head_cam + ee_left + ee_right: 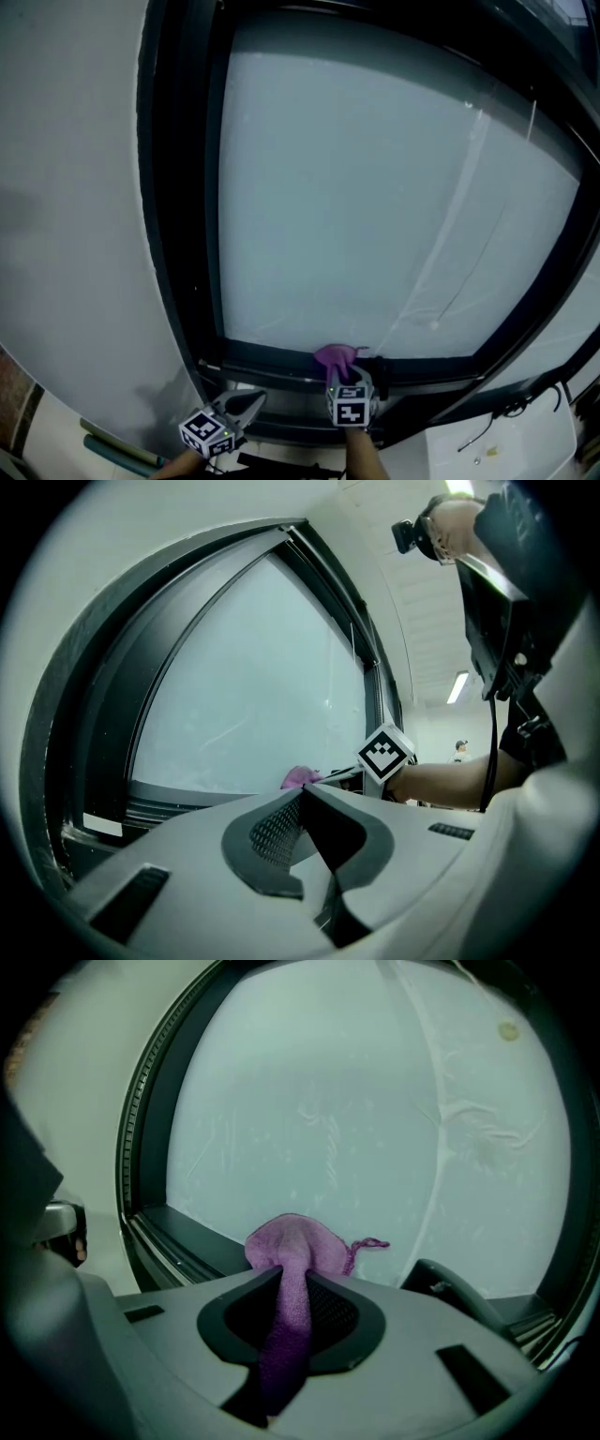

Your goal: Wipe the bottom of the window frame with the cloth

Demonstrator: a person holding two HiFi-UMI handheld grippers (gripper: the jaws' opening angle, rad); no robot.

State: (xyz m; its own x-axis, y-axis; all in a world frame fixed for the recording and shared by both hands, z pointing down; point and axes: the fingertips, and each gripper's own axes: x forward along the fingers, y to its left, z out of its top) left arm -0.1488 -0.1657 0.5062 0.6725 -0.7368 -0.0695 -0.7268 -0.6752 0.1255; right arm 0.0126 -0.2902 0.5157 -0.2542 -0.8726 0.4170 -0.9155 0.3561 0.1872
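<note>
The window's dark bottom frame (272, 361) runs below the frosted pane. A purple cloth (334, 356) is pressed against that frame near its middle, with my right gripper (343, 379) shut on it. In the right gripper view the cloth (295, 1241) bunches beyond the jaws of the right gripper (291, 1277) and a strip of it trails back between them, over the frame's ledge (178, 1232). My left gripper (251, 401) hovers lower left of the cloth, jaws together and holding nothing. The left gripper view shows the cloth (300, 777) ahead, beside the right gripper's marker cube (385, 753).
A white wall (75, 234) borders the window on the left. A thin cord (450, 244) hangs down the glass. A dark handle-like part (450, 1288) sits right of the cloth. A white sill with a black cable (497, 441) lies lower right.
</note>
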